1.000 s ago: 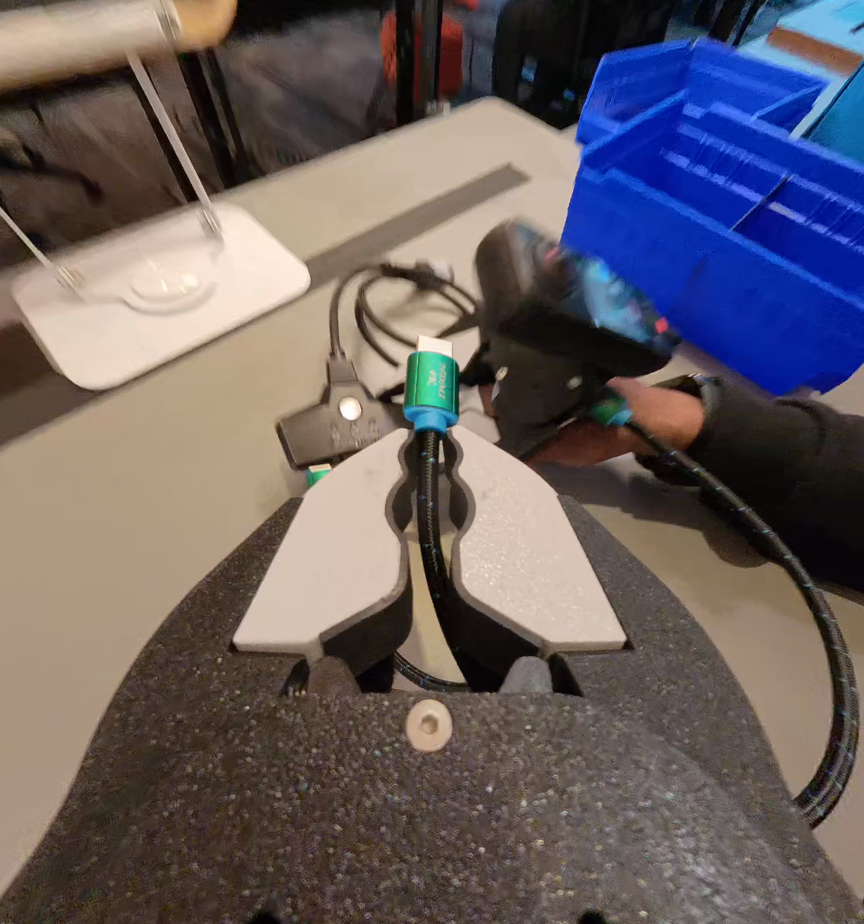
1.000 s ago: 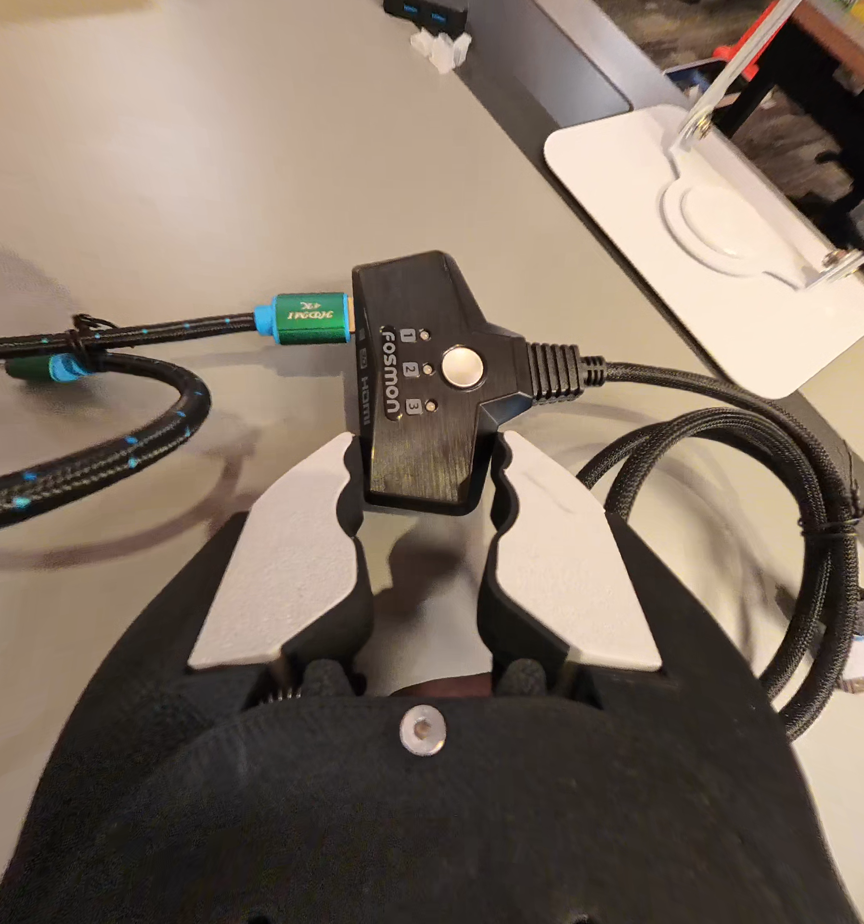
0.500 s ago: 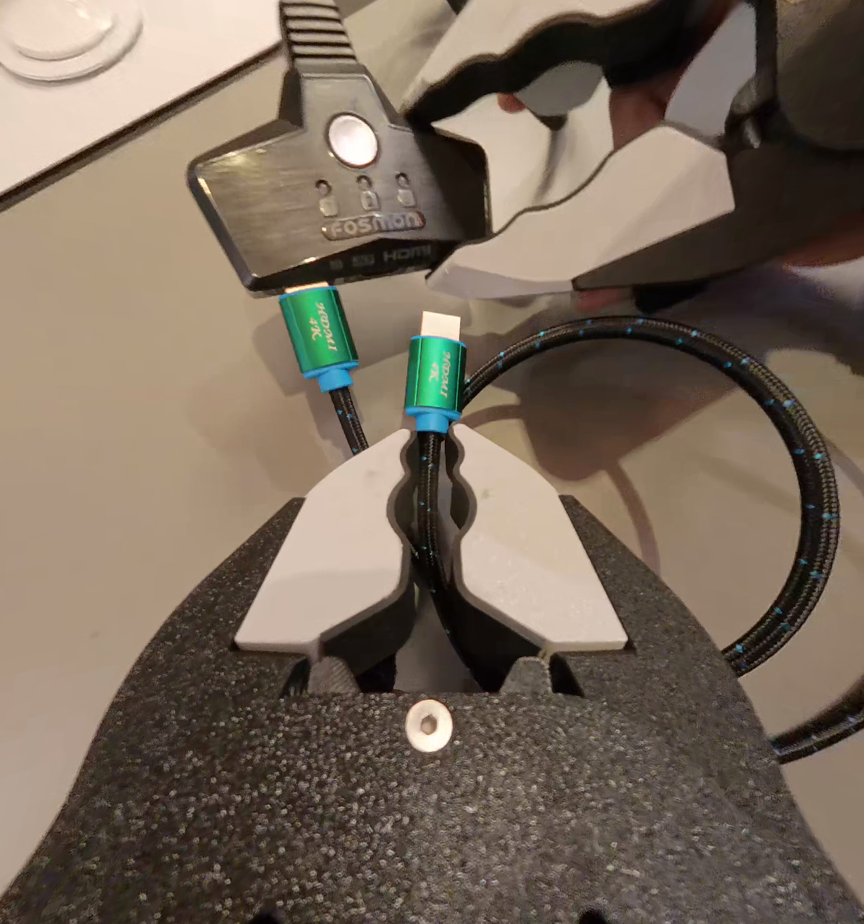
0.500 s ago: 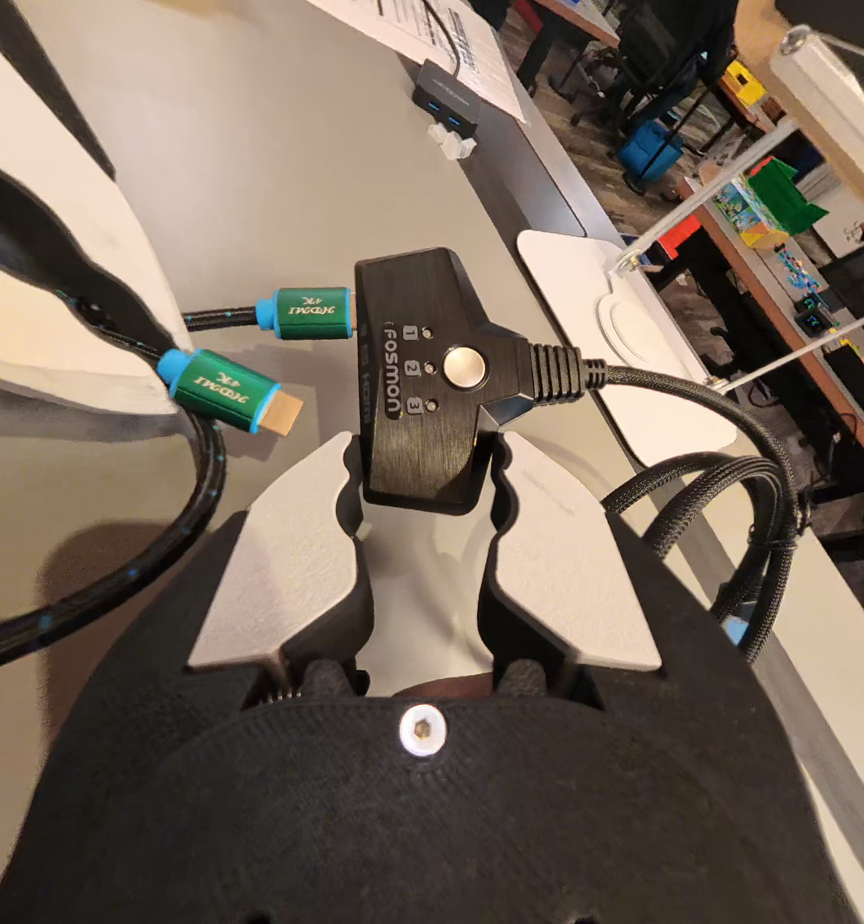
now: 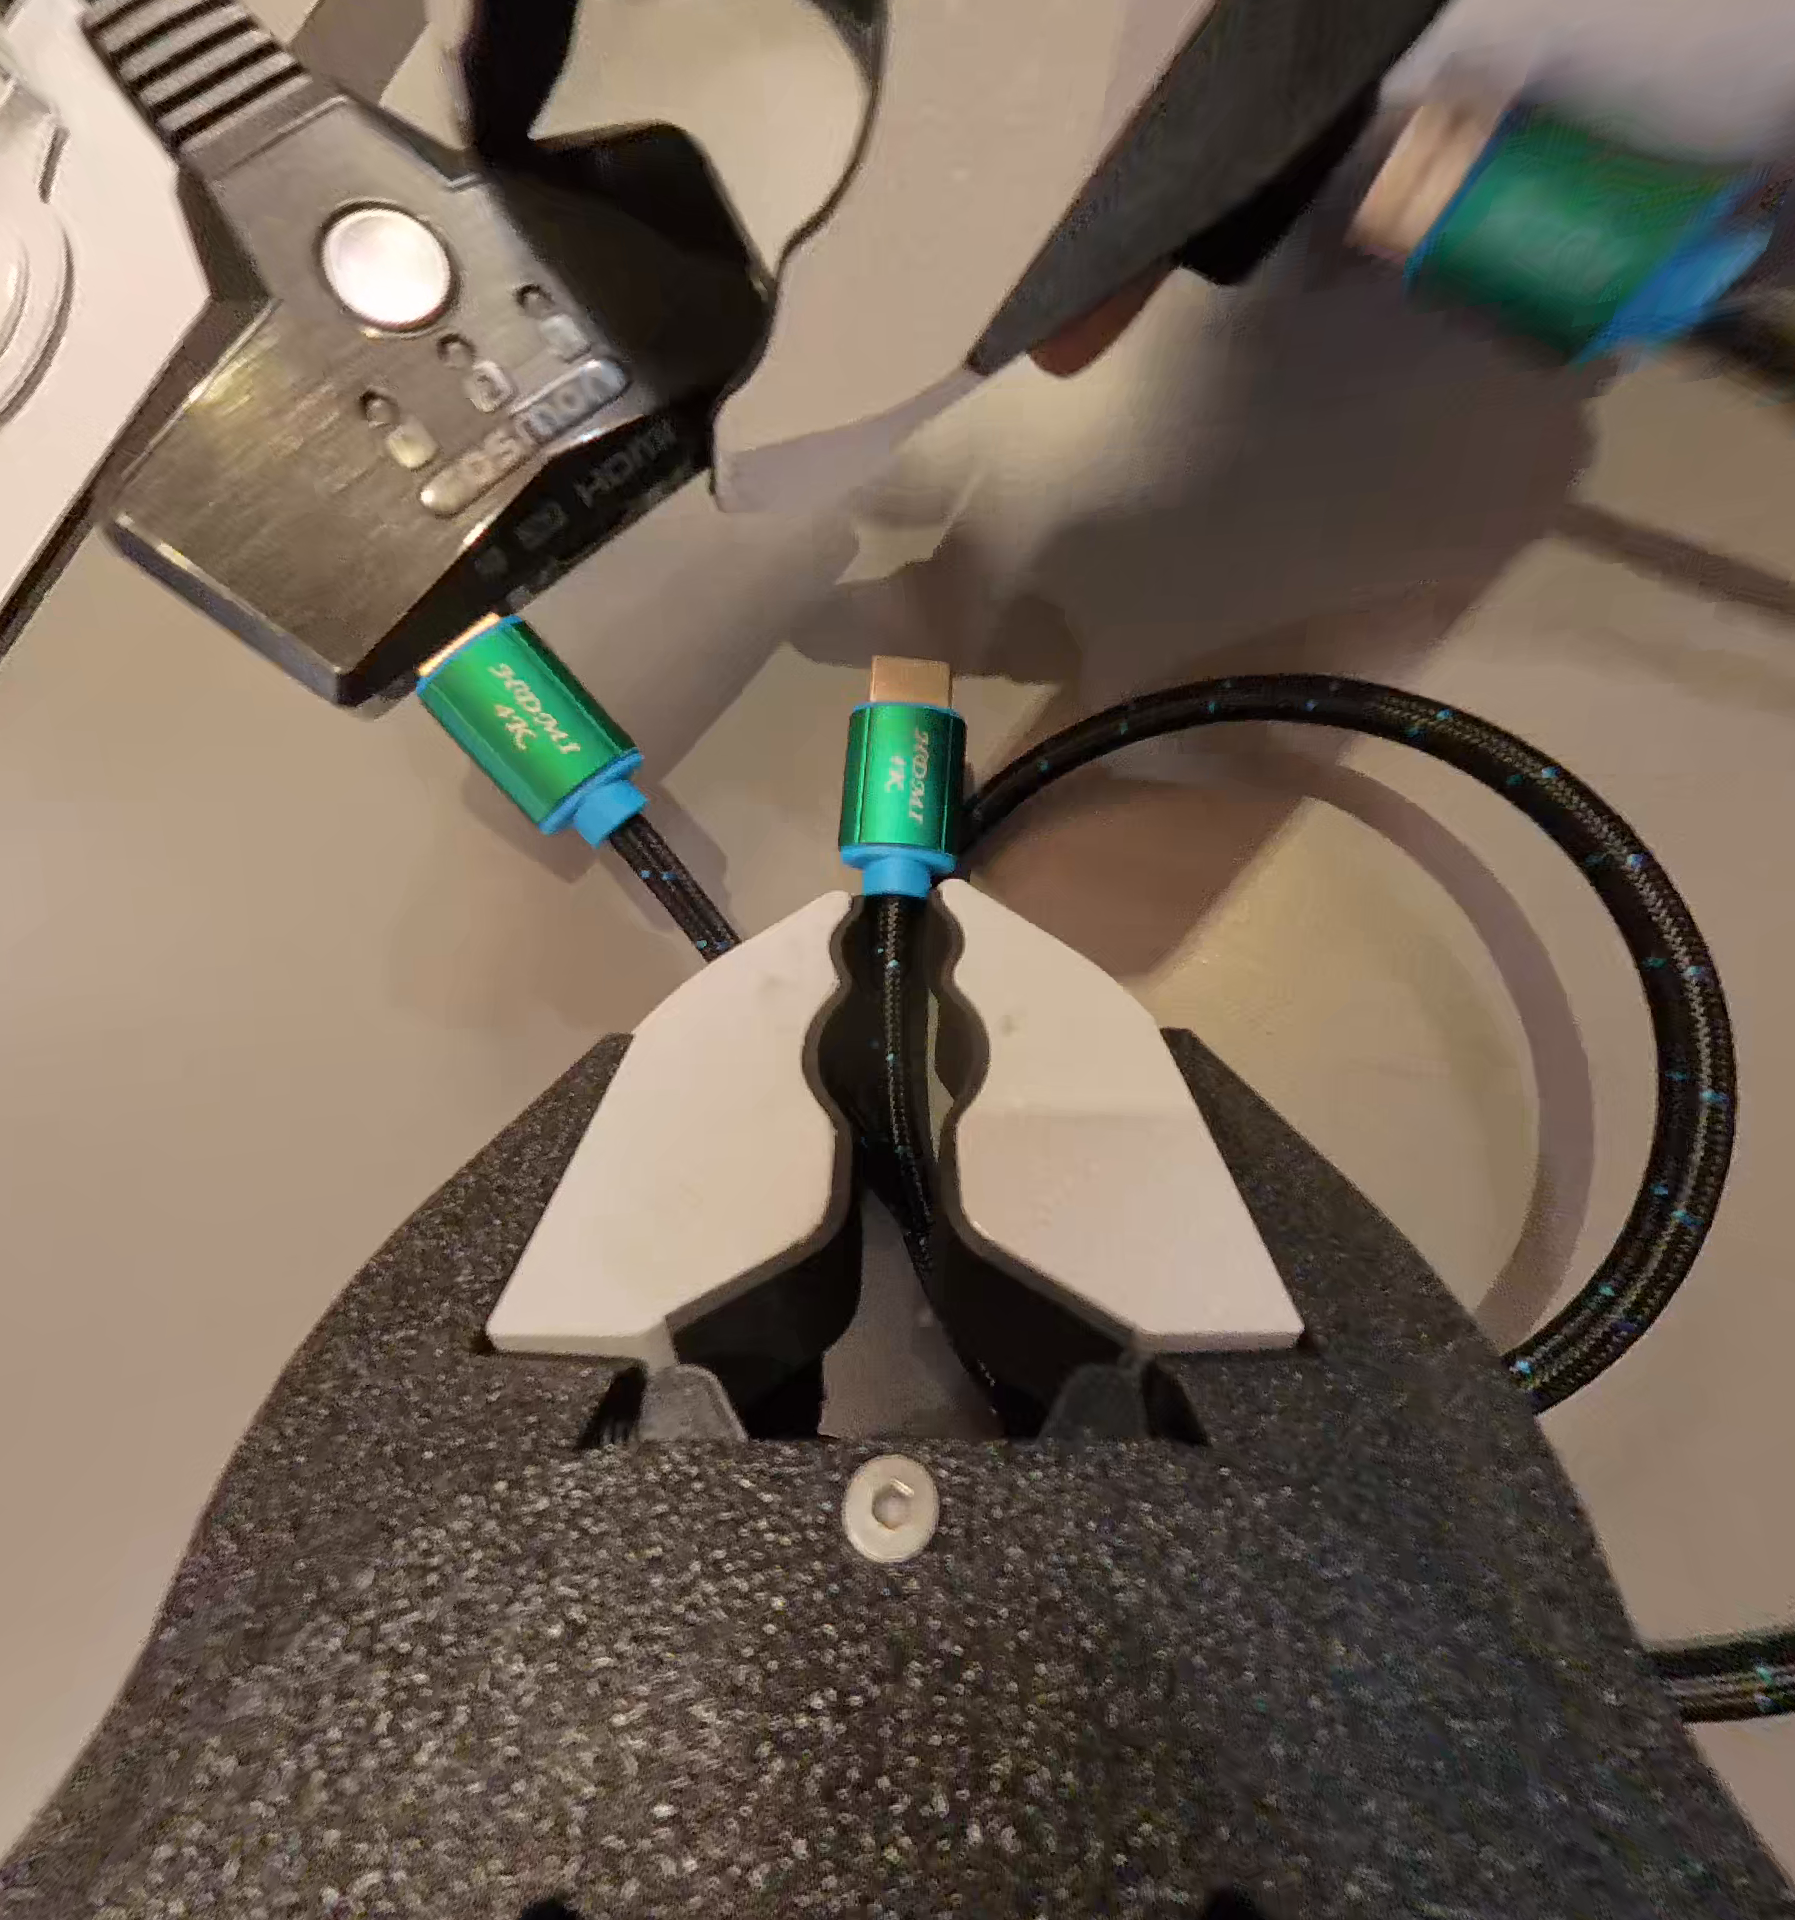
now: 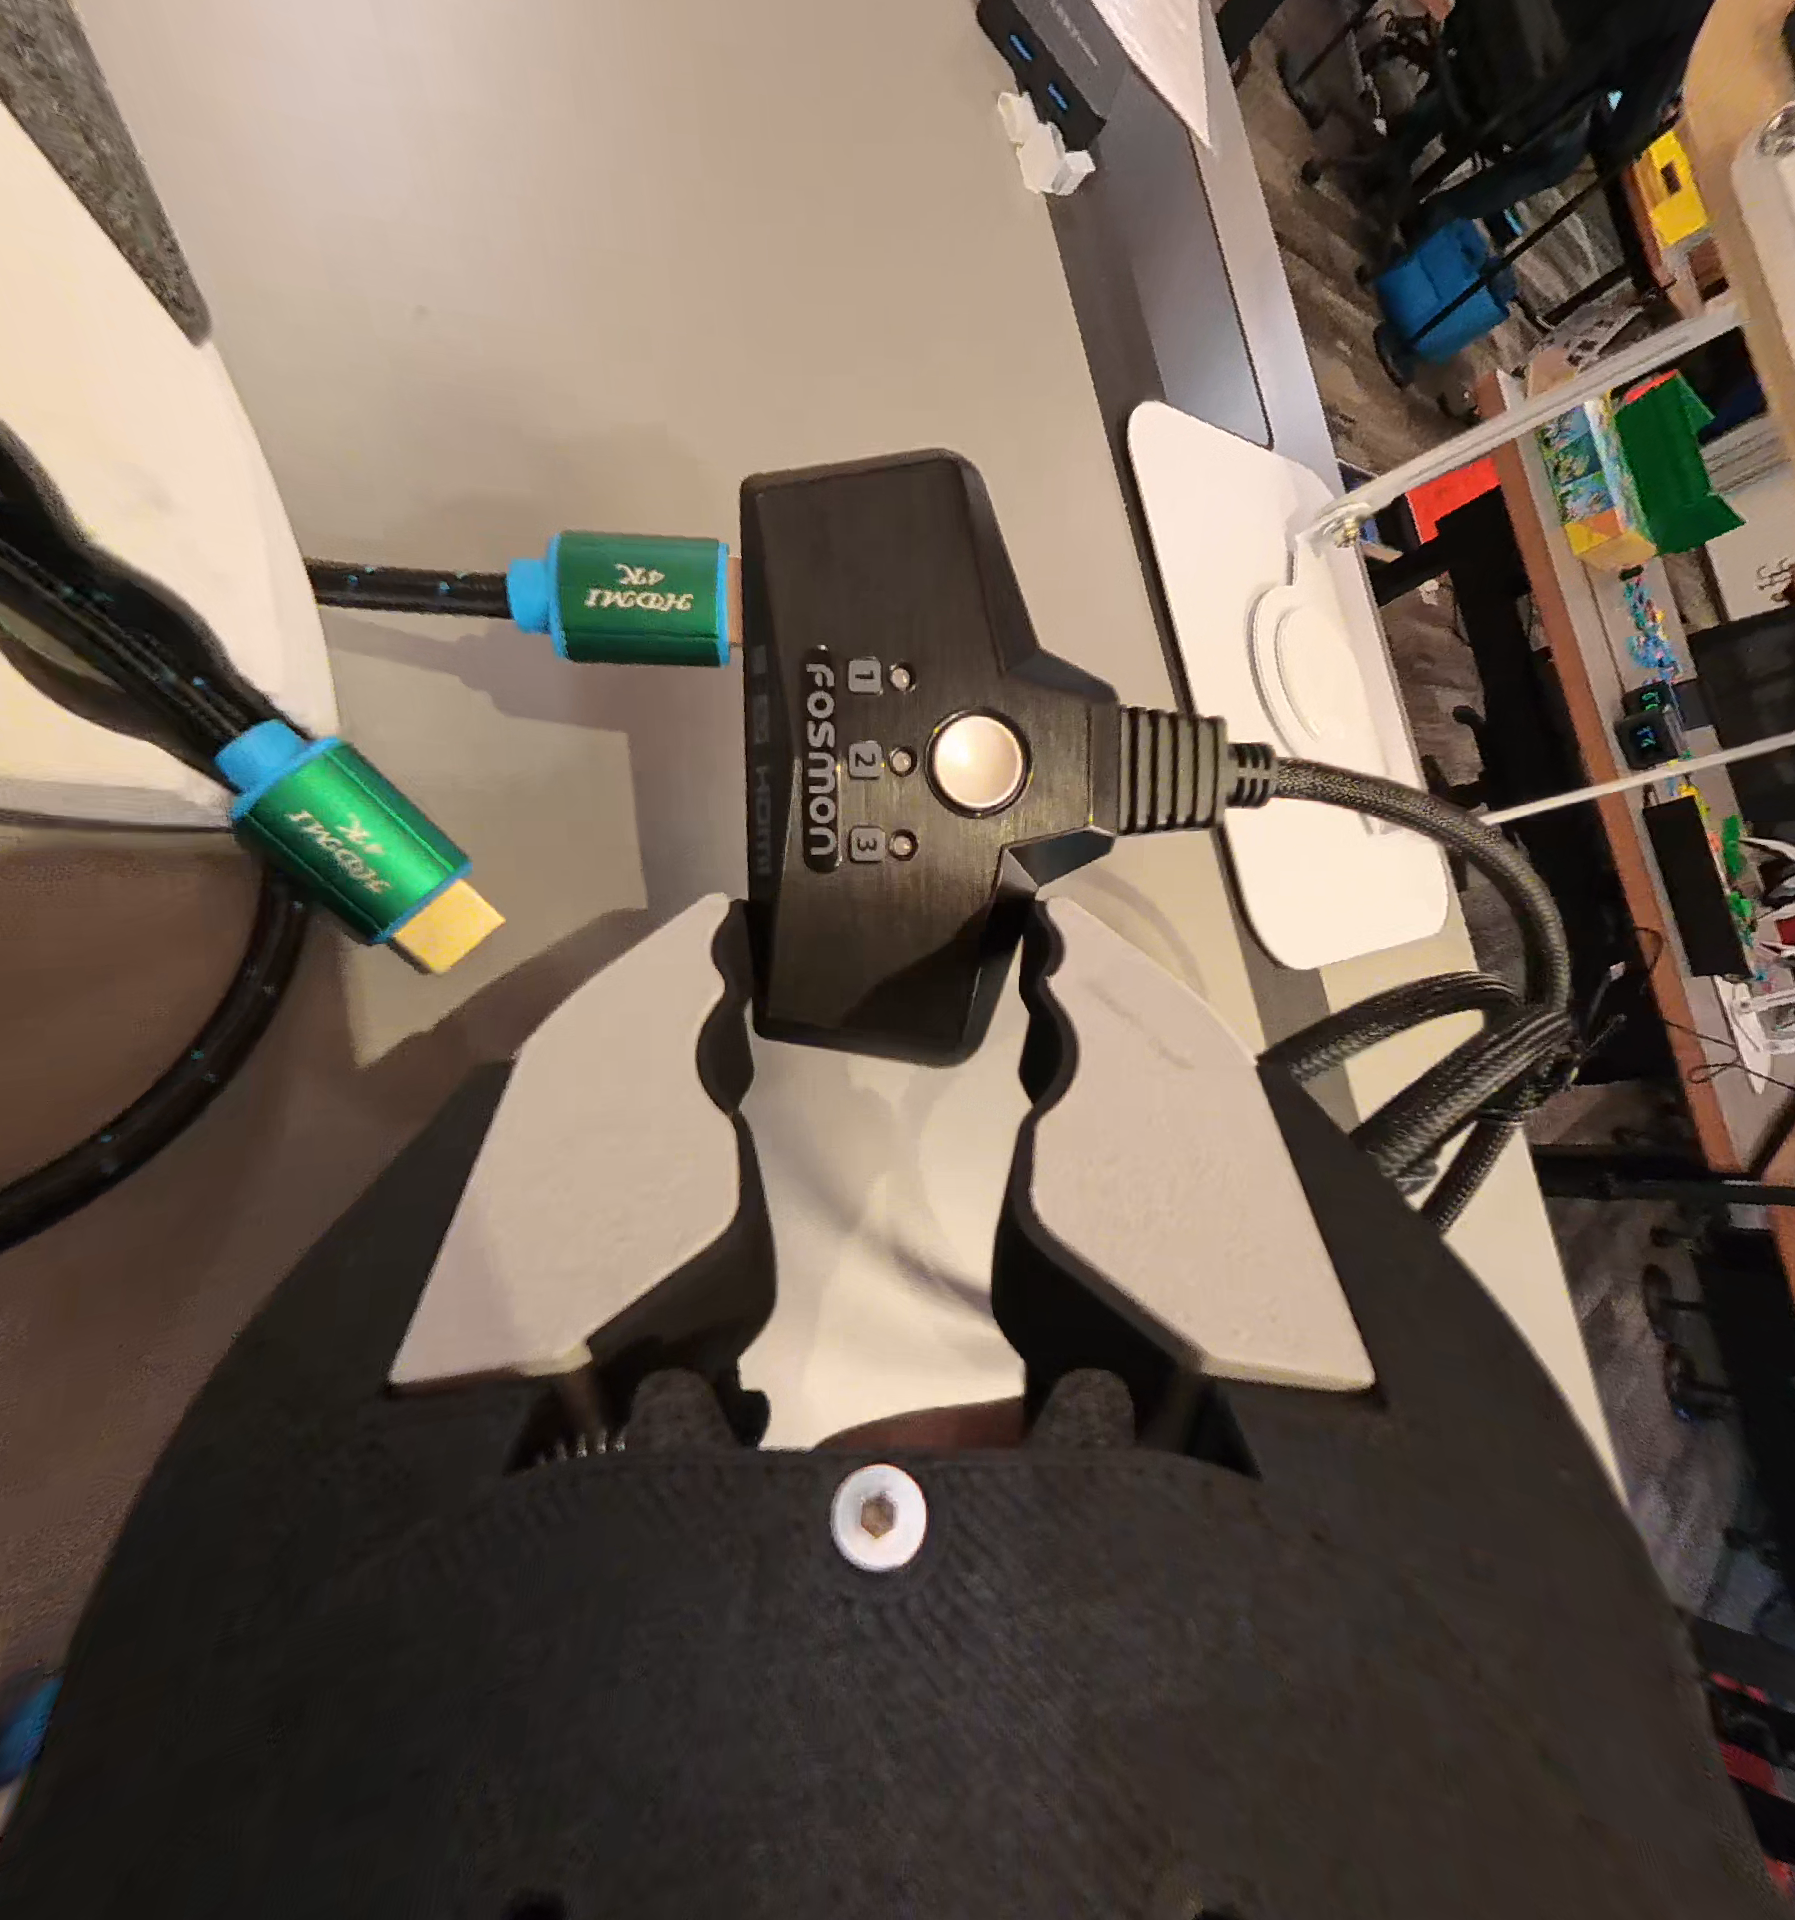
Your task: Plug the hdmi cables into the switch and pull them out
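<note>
My left gripper (image 5: 895, 914) pinched the black braided cable just behind its green metal HDMI plug (image 5: 901, 767), whose gold tip pointed up, short of the ports. My right gripper (image 6: 877, 925) clamped the black brushed-metal switch (image 6: 877, 727) above the grey table (image 6: 560, 260); a second green plug (image 6: 638, 613) sat in its end port. I judged I should square the tip to a free port, then push straight. No containers showed.

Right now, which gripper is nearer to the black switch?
Right. The right gripper is shut on the switch; the left gripper holds a free plug beside it, not touching.
</note>
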Demonstrator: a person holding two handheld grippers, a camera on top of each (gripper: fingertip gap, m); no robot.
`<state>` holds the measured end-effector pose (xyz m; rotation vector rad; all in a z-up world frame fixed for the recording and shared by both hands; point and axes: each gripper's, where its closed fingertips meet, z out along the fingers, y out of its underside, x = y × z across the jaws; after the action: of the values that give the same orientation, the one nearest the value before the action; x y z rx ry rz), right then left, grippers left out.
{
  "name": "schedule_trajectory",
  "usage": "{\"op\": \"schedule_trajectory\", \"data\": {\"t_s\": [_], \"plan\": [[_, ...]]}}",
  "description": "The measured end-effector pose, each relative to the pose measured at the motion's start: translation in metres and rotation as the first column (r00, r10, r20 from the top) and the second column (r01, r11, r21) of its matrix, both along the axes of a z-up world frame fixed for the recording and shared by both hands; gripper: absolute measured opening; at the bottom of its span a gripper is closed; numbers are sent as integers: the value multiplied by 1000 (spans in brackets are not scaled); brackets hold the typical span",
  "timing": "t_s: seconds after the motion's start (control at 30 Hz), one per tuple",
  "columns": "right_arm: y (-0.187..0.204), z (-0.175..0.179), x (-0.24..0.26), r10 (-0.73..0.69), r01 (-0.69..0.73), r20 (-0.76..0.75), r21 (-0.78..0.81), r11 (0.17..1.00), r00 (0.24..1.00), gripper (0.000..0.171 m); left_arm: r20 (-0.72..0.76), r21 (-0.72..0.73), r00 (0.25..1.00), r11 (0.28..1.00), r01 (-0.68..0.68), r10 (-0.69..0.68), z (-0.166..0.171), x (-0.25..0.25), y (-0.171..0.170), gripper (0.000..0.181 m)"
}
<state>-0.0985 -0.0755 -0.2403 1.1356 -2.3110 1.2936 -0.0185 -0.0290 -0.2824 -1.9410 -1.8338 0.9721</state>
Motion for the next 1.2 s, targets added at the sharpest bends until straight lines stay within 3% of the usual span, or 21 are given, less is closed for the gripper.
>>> {"op": "schedule_trajectory", "data": {"t_s": [0.03, 0.17, 0.4, 0.63, 0.77, 1.0, 1.2], "plan": [[0, 2, 0, 1, -1, -13, 6, 1000, 1000, 50, 6, -14, 1000, 1000, 13, -13, 0, 0, 1, 10], [2, 6, 2, -40, 40, -18, 44, 998, 999, 50, 6, -33, 1000, 999, 26, -26, 1, -1, 2, 10], [-1, -1, 6, -266, 251, 142, 114, 961, 954, 50, -119, -31, 983, 989, -147, 142, 23, 9, -23, 9], [-3, 0, 16, -311, 295, 160, 115, 949, 937, 50, -279, -112, 928, 951, -287, 246, 85, 33, -48, 10], [-5, 7, 25, -298, 285, 192, 94, 954, 935, 50, -351, -58, 916, 972, -228, 194, 126, 28, -31, 9], [-5, 29, 30, -291, 286, 349, 69, 956, 891, 50, -243, 52, 941, 972, -228, 234, 71, 14, -28, 9], [-5, 13, 34, -337, 305, 398, 144, 942, 854, 49, -171, -77, 949, 956, -282, 266, 54, 17, -38, 9]]}}
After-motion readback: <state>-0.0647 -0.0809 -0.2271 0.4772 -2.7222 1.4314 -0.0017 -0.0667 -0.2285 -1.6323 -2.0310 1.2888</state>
